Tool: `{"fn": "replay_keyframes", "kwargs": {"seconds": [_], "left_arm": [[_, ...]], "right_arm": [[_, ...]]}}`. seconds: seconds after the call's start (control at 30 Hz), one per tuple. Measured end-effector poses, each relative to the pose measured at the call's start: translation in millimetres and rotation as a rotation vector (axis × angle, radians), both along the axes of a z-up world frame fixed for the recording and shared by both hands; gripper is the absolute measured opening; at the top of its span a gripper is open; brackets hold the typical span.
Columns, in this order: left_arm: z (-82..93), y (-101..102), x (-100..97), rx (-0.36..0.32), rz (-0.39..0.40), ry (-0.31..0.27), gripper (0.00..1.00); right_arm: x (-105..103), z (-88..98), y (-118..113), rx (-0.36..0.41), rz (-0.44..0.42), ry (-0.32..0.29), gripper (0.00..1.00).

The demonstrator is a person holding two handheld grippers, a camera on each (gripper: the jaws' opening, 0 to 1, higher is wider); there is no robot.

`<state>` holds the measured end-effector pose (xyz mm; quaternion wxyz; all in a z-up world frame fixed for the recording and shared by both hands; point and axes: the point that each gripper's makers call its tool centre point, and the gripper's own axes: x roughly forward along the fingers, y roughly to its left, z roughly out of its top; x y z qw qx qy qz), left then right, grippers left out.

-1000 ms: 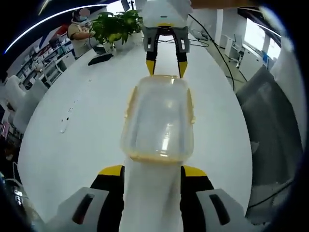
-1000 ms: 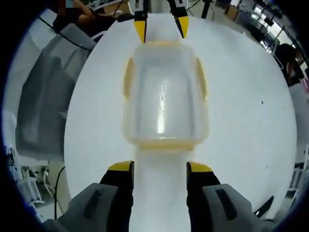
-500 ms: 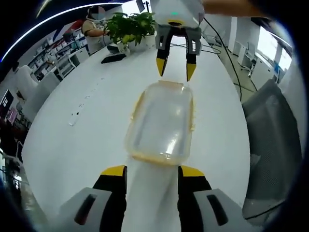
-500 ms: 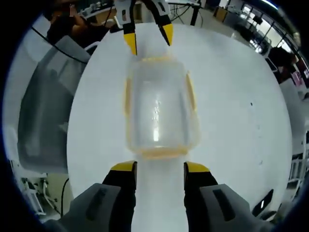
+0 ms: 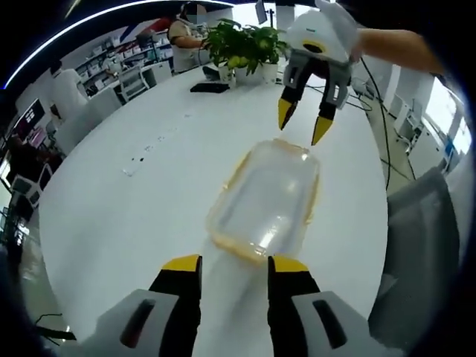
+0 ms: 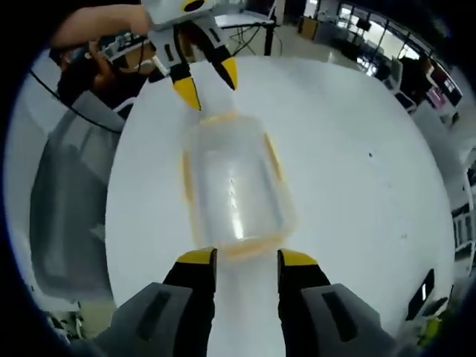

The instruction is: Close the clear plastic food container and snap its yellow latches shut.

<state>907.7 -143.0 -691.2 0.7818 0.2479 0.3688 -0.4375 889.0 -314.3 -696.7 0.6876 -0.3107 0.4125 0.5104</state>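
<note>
While drawn back from the near end of the clear container [image 5: 266, 201] since a second ago, left gripper [image 5: 233, 266] held with jaws spread, gripping nothing. Container resting closed on white table [image 5: 134, 201], between both grippers, yellow latches [image 6: 274, 158] seemingly folded down, though blur prevents certainty. Farther right, right gripper [image 6: 246, 260] likewise withdrawn, jaws apart, empty. Judged: latching probably complete, release under way.

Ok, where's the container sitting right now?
The clear container lies on the white table between the two open grippers: just beyond the left gripper in its view, with the right gripper above its far end.
</note>
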Motion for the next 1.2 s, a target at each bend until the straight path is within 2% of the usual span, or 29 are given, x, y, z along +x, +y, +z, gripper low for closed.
{"fn": "replay_keyframes", "kwargs": {"seconds": [0.13, 0.27, 0.43, 0.5, 0.7, 0.83, 1.2], "left_arm": [[-2.9, -2.9, 0.7, -0.038, 0.088, 0.014, 0.28], [-4.3, -3.8, 1.6, -0.054, 0.143, 0.006, 0.25], [-6.0, -4.6, -1.5, -0.096, 0.213, 0.016, 0.24], [-7.7, -4.4, -3.3, -0.104, 0.233, 0.017, 0.24], [-8.6, -7.6, -7.6, -0.160, 0.298, 0.037, 0.24], [-11.2, -7.7, -8.1, -0.169, 0.322, 0.043, 0.23], [-15.4, -7.1, -5.1, -0.190, 0.392, 0.037, 0.23]], "right_arm": [[2.1, -0.7, 2.3, 0.030, -0.055, -0.017, 0.28], [5.7, 2.1, 7.6, 0.068, -0.107, -0.038, 0.26], [12.4, 6.6, 10.3, 0.125, -0.217, -0.076, 0.26], [13.1, 6.3, 10.9, 0.164, -0.278, -0.072, 0.26], [10.3, 6.2, 15.5, 0.324, -0.484, -0.005, 0.25], [8.7, 4.0, 10.0, 0.319, -0.516, -0.035, 0.24], [3.6, -6.5, 8.8, 0.365, -0.622, -0.007, 0.24]]}}
